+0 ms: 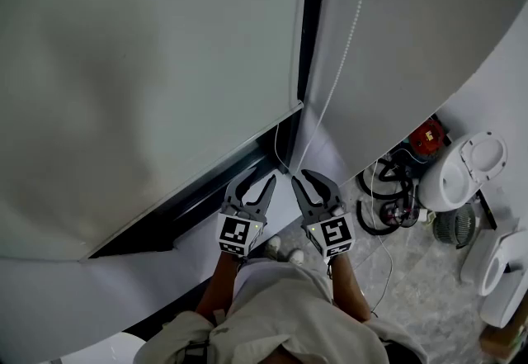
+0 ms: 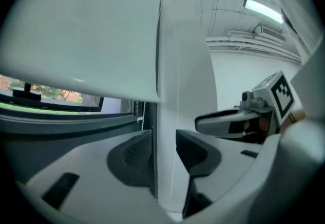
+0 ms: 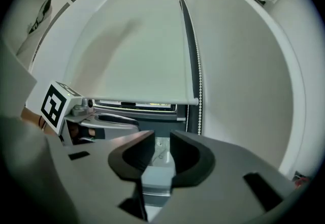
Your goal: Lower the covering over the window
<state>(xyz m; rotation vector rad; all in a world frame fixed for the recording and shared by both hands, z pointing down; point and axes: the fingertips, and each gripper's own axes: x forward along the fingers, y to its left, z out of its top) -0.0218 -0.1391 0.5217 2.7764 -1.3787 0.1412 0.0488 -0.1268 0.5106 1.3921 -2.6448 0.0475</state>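
A white roller blind (image 1: 148,90) covers most of the window; its bottom bar (image 3: 142,100) hangs just above a narrow strip of uncovered glass (image 3: 137,107). A bead chain (image 1: 351,32) runs down the wall along the blind's right edge, also in the right gripper view (image 3: 199,91). My left gripper (image 1: 252,185) and right gripper (image 1: 312,182) are side by side below the blind's lower right corner, both open. In the left gripper view a thin stretch of chain (image 2: 176,111) lines up with the gap of the left gripper (image 2: 163,149); no pad presses it. The right gripper (image 3: 162,154) holds nothing.
The dark window frame and sill (image 1: 206,197) run under the blind. On the floor to the right lie coiled cables (image 1: 384,197), a red item (image 1: 427,137) and white appliances (image 1: 462,168). The person's body fills the bottom of the head view.
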